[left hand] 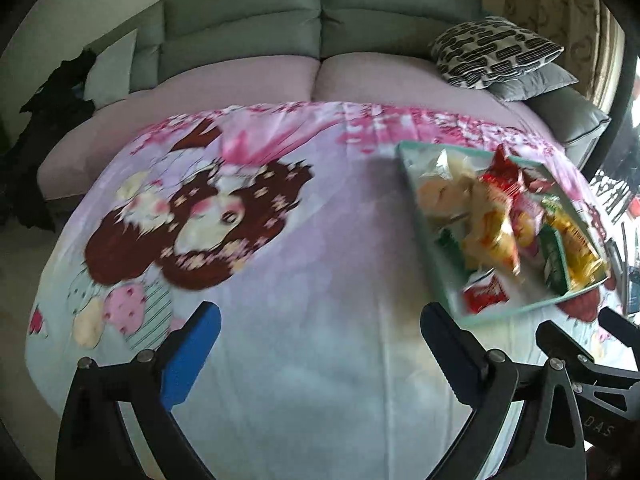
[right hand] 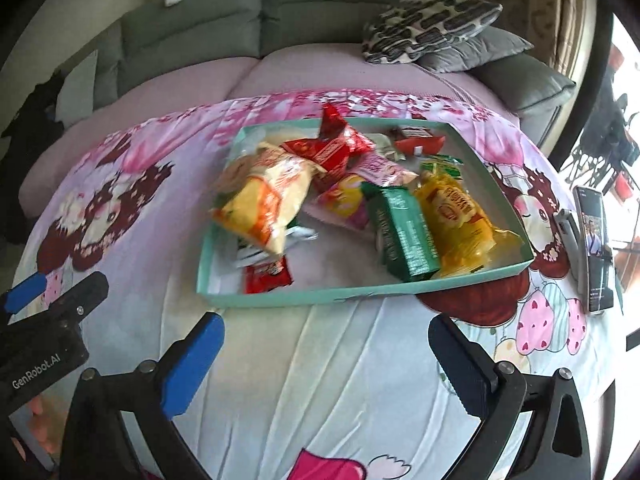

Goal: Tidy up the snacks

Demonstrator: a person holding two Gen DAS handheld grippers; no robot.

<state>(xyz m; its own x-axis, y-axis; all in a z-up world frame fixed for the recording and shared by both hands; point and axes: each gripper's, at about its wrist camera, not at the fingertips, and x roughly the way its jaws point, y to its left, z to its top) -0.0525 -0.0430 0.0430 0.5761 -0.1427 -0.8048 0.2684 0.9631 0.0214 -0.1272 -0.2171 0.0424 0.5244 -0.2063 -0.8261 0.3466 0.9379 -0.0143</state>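
While both grippers hang with jaws spread wide and nothing between them, the snacks sit heaped in the teal tray (right hand: 280, 300) on the cartoon-print cloth (right hand: 320, 380); the right gripper (right hand: 324, 356) faces the tray's near rim, and the left gripper (left hand: 320, 340) is off to the tray's left over bare cloth. Judging from the pile, the yellow chip bag (right hand: 264, 204) leans on other packets at the tray's left side, so a careless pinch could crush it or drag neighbours out; the phone (right hand: 596, 240) just right of the tray could be knocked.
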